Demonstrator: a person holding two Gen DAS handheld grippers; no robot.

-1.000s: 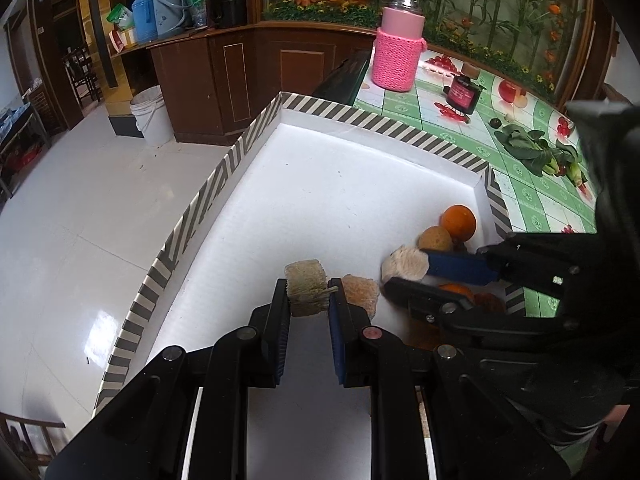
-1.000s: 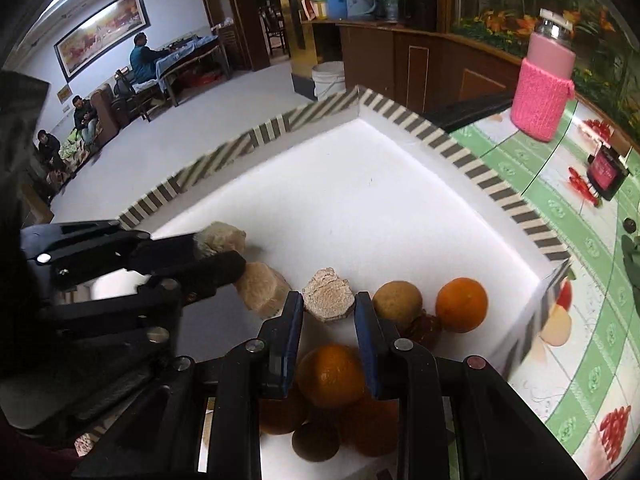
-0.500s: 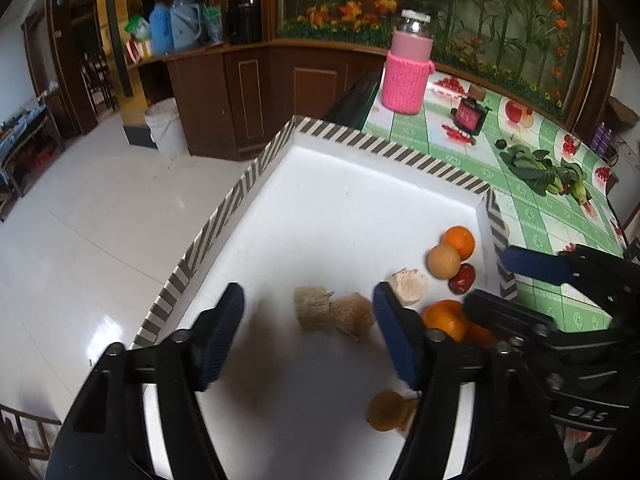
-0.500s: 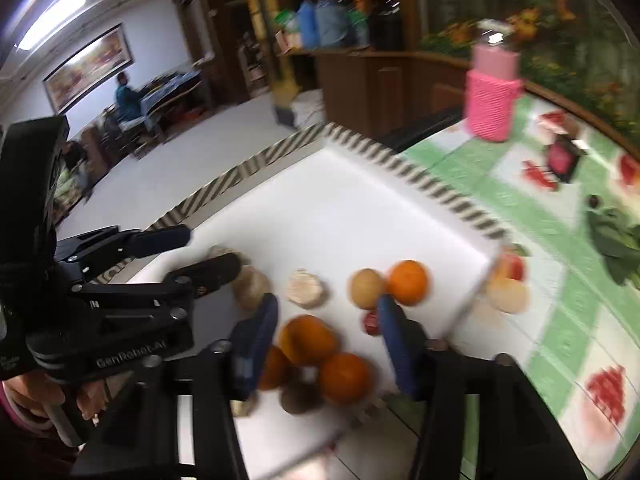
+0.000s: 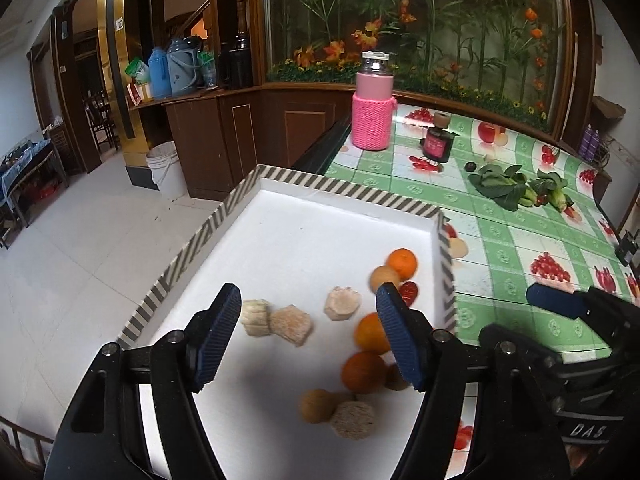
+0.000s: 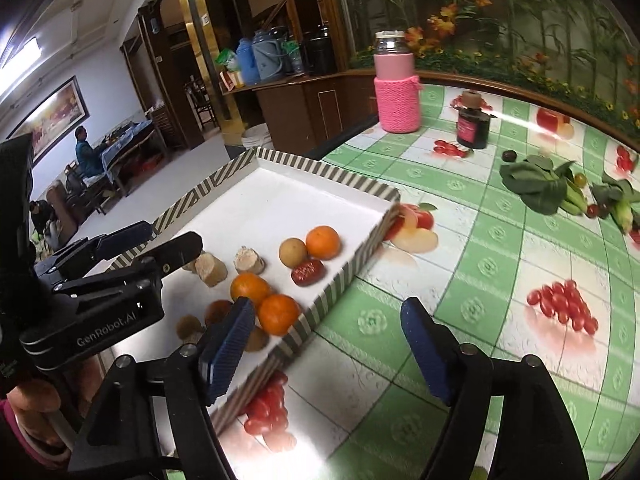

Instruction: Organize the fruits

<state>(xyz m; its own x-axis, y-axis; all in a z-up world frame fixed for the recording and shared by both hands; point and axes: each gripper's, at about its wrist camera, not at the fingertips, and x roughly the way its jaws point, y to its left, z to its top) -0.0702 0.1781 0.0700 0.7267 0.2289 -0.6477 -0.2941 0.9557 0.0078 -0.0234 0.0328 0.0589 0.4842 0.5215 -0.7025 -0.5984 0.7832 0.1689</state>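
A white tray with a striped rim (image 5: 336, 192) (image 6: 224, 172) holds oranges (image 5: 401, 264) (image 6: 323, 242), round brown fruits (image 5: 384, 278) (image 6: 293, 253), a red date (image 6: 307, 272) and tan cut chunks (image 5: 290, 325) (image 6: 249, 260). My left gripper (image 5: 308, 336) is open and empty, raised above the tray's near part. My right gripper (image 6: 324, 352) is open and empty, over the tray's right rim and the green tablecloth. Each gripper shows in the other's view: the right gripper's blue fingertips (image 5: 554, 300) and the left gripper's fingertips (image 6: 128, 236).
On the green fruit-print tablecloth (image 6: 500, 280) stand a pink knit-covered bottle (image 5: 372, 108) (image 6: 396, 88) and a dark jar (image 5: 436, 140) (image 6: 474, 124). Leafy greens (image 5: 504, 188) (image 6: 536, 184) lie at the right. A wooden counter and white floor lie left of the table.
Both grippers opened and let go of the tan chunks, which now lie in the tray. Both pulled back and up; the right one swung right over the tablecloth.
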